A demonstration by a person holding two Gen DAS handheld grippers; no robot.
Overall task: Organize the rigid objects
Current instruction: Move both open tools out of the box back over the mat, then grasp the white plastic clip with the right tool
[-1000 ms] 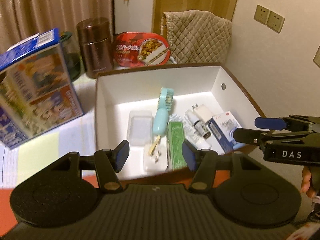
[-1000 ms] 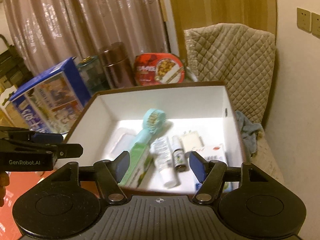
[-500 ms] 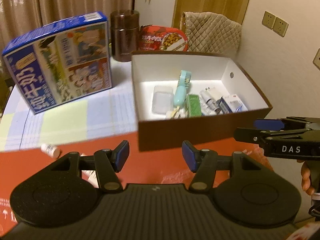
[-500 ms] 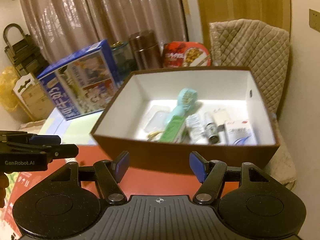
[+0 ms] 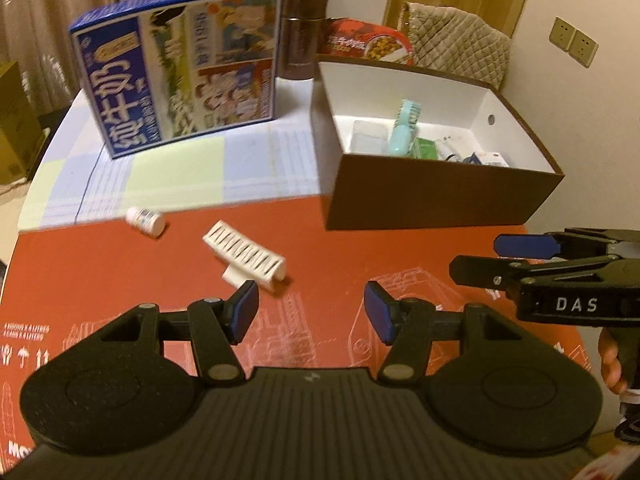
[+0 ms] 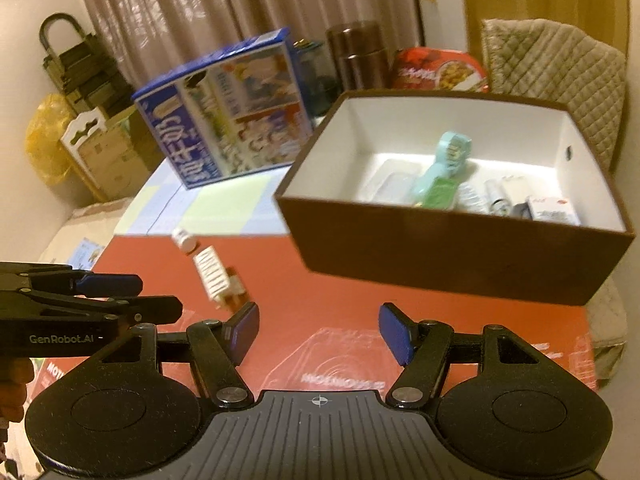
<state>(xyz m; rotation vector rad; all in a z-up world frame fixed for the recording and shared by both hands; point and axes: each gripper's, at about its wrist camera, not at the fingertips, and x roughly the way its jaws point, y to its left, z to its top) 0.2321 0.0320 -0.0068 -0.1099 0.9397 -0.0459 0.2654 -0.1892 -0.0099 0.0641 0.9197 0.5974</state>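
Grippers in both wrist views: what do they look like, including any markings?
Both are black plastic. The left gripper and right gripper each have two hinged fingers with blue pads, two round discs behind them, and a ribbed grey body. Seen side-on, the right one reads DAS in white, the left one GenRobot.AI. No cables or sleeves are visible.

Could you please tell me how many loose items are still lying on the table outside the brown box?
2: a small white pill bottle on its side at the red mat's far edge, and a white ribbed plastic clip just nearer, on the mat. Others may be hidden.
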